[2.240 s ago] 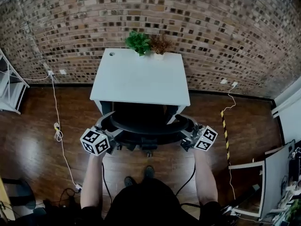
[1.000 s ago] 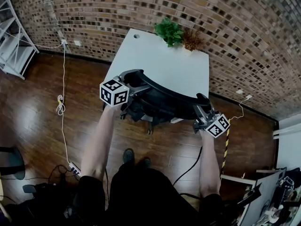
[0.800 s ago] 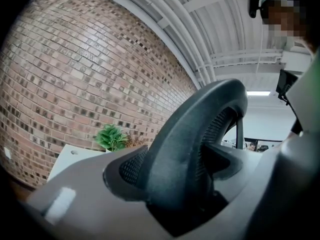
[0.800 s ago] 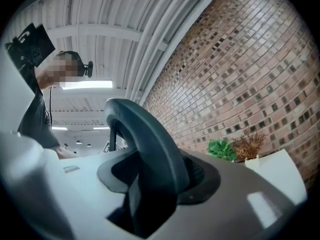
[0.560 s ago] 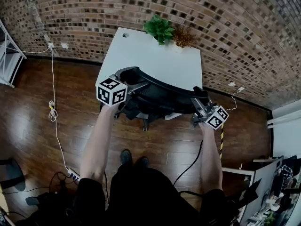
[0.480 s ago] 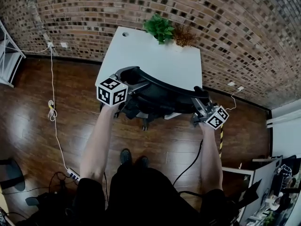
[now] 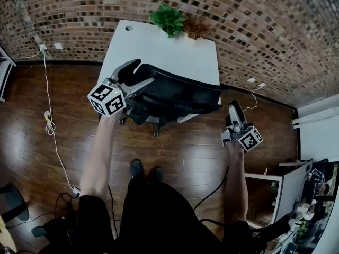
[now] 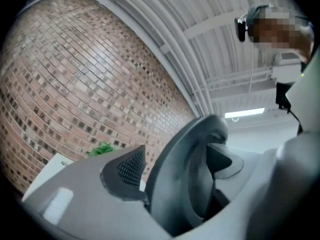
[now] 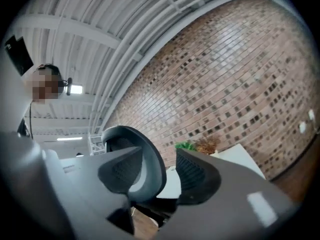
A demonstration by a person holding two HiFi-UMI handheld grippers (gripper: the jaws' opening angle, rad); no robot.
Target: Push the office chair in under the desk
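Nearest to me, my right gripper (image 7: 234, 110) hangs over the brown wooden floor (image 7: 180, 155), off the desk's near right corner. Its jaws are apart with nothing between them, and it is not touching the black mesh office chair (image 7: 175, 94). My left gripper (image 7: 123, 82) is clamped on the curved rim of the chair's back, I think to steer it from that side. The chair stands turned at the near edge of the white rectangular desk (image 7: 159, 46); I judge it is not yet fully under. Two potted plants (image 7: 175, 21) sit at the far edge.

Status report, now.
Left gripper clamped on office chair, back edge. Right gripper open, off the chair. Chair skewed at desk front. No obstruction seen.
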